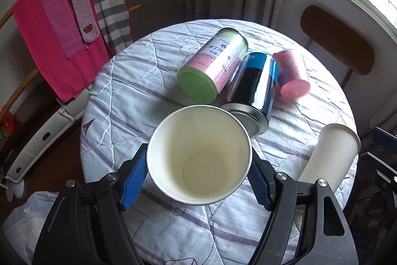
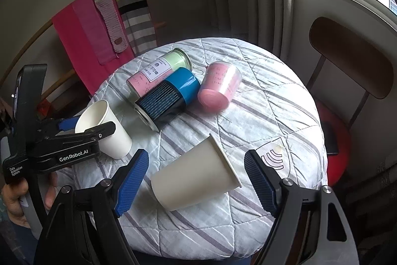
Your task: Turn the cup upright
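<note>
My left gripper [image 1: 198,180] is shut on a white paper cup [image 1: 198,158], mouth up and tilted toward the camera, its base near the table. The right wrist view shows this cup [image 2: 109,126] standing nearly upright in the left gripper [image 2: 82,128]. A second white paper cup [image 2: 196,175] lies on its side on the quilted table [image 2: 273,116], rim toward the right. It shows at the right of the left wrist view [image 1: 330,155]. My right gripper [image 2: 196,180] is open, its fingers on either side of the lying cup, not touching it.
Three containers lie on their sides at the table's middle: a pink-green tin [image 1: 213,63], a blue-black tin [image 1: 253,96] and a pink plastic cup [image 1: 292,73]. A chair [image 1: 337,41] stands at the far right. A rack with pink cloths [image 1: 57,41] stands left.
</note>
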{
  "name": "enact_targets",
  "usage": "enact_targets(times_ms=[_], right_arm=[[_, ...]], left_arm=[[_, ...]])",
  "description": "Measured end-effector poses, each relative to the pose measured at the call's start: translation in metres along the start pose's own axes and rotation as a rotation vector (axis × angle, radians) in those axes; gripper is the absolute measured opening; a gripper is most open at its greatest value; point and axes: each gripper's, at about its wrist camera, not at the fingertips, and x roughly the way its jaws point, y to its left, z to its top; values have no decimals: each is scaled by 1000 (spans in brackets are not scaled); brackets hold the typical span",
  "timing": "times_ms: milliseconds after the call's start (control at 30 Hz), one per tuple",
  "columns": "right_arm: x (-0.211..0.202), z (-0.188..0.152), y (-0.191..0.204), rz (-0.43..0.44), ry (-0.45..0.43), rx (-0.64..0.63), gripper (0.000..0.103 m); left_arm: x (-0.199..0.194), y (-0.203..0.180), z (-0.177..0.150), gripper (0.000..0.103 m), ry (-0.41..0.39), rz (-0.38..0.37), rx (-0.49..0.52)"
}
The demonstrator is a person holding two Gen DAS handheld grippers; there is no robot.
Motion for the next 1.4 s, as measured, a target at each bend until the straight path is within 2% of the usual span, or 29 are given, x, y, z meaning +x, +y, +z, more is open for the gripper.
enact_targets(times_ms=[67, 200, 400, 600, 767, 933, 1033, 1100, 1267, 1400], right_arm=[[-1, 0, 3, -6, -1, -1, 81], [-4, 0, 9, -14, -8, -15, 81], [-11, 0, 17, -30, -16, -26, 81], [-28, -4, 29, -73, -52, -51, 81], [-51, -14, 41, -108, -117, -64, 81], [-72, -29, 53, -192, -195, -90, 81], [-83, -35, 56, -229, -231, -100, 81], [-91, -39, 55, -246, -254, -99, 81], [-102, -45, 49, -256, -267, -89, 81], [-106, -48, 42, -243, -258, -80, 81]], left_arm=[[0, -2, -3, 76, -2, -2, 9], [0, -9, -7, 90, 3, 20, 41], [-12, -10, -14, 92, -3, -8, 45], [-38, -2, -37, 92, -29, -6, 30], [-77, 6, -59, 94, -112, 39, 3], [-120, 0, -77, 98, -235, 33, -54], [-145, -8, -85, 102, -316, 51, -59], [-154, -13, -88, 103, -342, 40, -59], [-165, -27, -91, 103, -349, 9, -60], [-167, -39, -91, 103, -343, 36, -50]])
